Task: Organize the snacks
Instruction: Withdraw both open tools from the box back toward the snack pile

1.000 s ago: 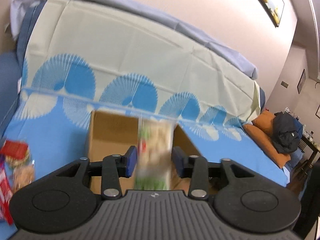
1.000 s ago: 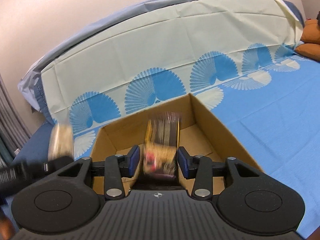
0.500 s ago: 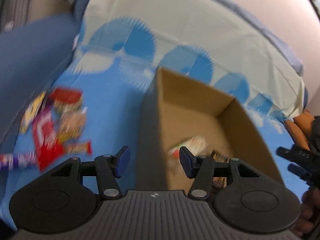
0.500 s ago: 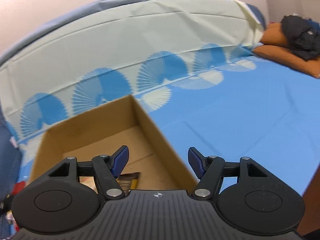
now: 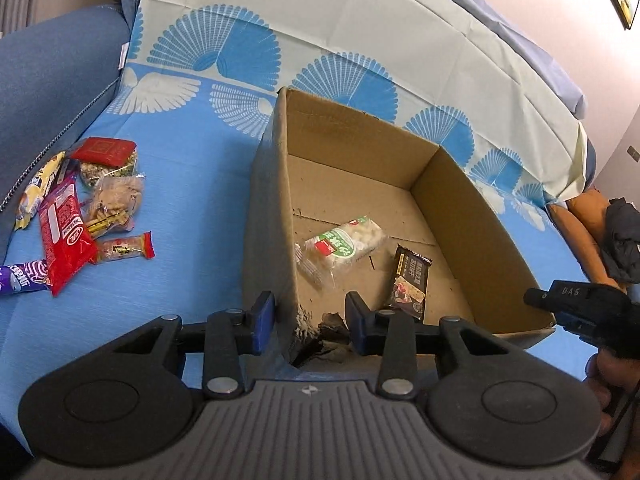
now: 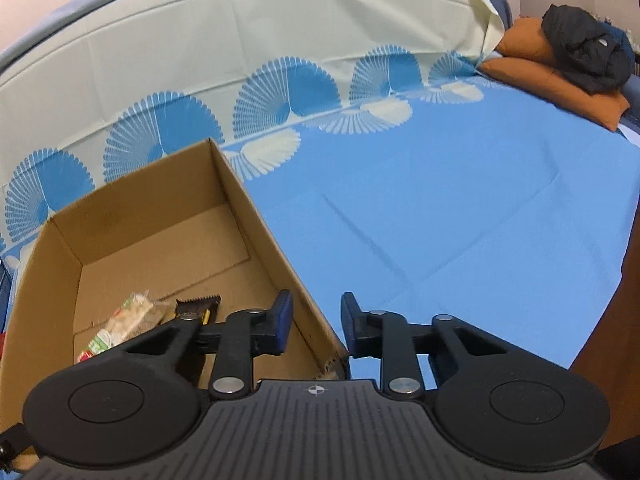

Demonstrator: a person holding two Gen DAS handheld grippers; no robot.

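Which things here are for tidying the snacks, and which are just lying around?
For the job: cardboard box, green-and-white snack pack, dark snack bar, snack pile.

Just lying around: orange cushion, dark jacket, blue patterned sheet.

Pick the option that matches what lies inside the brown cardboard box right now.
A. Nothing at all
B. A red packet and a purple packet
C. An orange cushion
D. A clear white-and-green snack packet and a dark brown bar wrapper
D: on the floor of the brown cardboard box lie the clear white-and-green snack packet and, beside it, the dark brown bar wrapper; the red and purple packets stay outside on the blue cloth.
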